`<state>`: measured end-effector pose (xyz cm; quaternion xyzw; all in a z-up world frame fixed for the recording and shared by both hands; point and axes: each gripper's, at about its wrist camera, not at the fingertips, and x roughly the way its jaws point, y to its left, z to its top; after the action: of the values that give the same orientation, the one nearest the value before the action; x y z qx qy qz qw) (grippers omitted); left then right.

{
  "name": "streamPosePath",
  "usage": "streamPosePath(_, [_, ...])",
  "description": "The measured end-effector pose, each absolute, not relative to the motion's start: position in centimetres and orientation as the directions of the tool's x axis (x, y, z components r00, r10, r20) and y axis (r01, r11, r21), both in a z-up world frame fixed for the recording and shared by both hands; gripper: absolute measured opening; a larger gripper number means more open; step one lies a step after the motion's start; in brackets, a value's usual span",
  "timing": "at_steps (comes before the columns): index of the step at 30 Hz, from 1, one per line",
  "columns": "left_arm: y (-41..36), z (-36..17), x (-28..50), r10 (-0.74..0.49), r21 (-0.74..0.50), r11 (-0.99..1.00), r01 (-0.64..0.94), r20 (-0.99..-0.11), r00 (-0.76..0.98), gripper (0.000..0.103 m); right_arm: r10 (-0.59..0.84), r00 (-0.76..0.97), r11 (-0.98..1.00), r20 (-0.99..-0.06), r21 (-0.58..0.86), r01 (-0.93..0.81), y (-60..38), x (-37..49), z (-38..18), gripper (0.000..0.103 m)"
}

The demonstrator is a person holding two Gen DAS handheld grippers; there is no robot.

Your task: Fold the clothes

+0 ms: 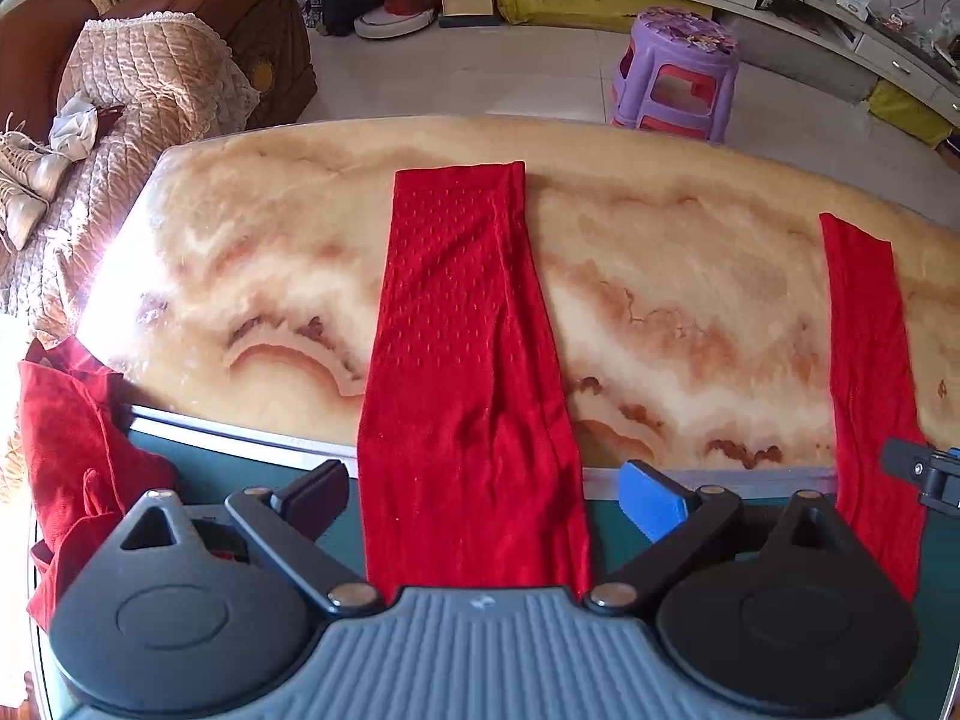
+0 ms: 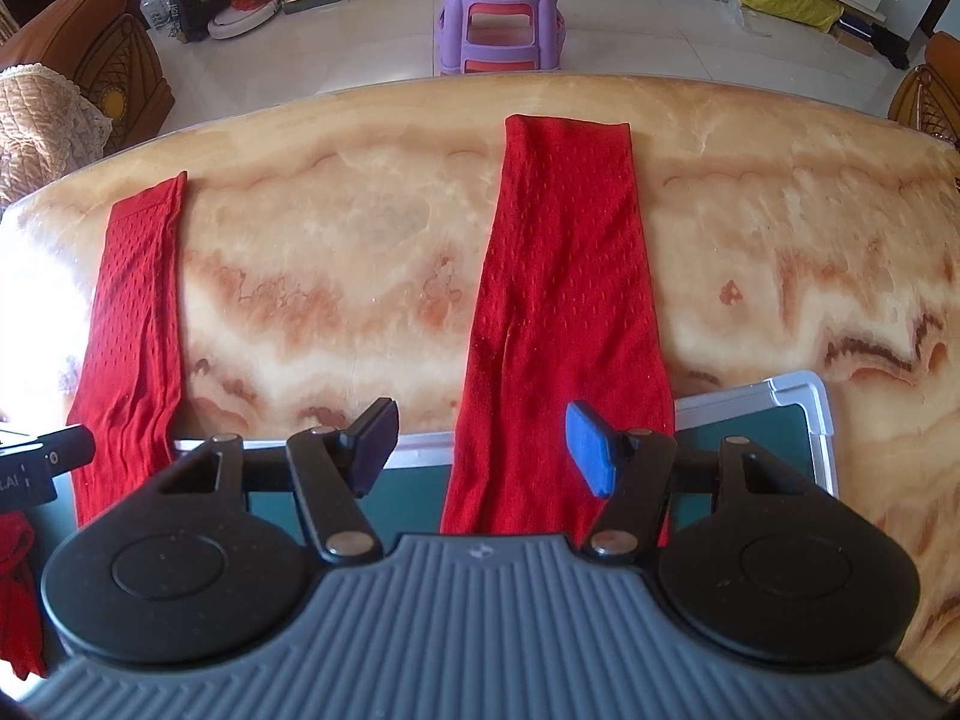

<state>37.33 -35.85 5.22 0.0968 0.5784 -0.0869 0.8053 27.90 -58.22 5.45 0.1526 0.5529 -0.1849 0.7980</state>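
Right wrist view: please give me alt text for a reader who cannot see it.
Two long red sleeves lie flat and apart on a marble table, one straight ahead of the open right tool, the other to its left. Their near ends lie over a green board at the table's near edge. A purple stool stands beyond the table.

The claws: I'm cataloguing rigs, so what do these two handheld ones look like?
The left claw and right claw look alike: a ribbed grey body with a small logo, two round black discs, and black linkage arms with metal pivot pins. One finger pad is black, the other blue. No cables or sleeves show.
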Motion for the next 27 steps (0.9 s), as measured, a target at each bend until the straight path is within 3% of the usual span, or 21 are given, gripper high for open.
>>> streamPosePath(27, [-34.5,5.0,32.7,-0.037,0.05,0.964,0.261,-0.947,0.32,0.099,-0.126,0.32,0.898,-0.939,0.029,0.439,-54.9,23.5,5.2,0.07])
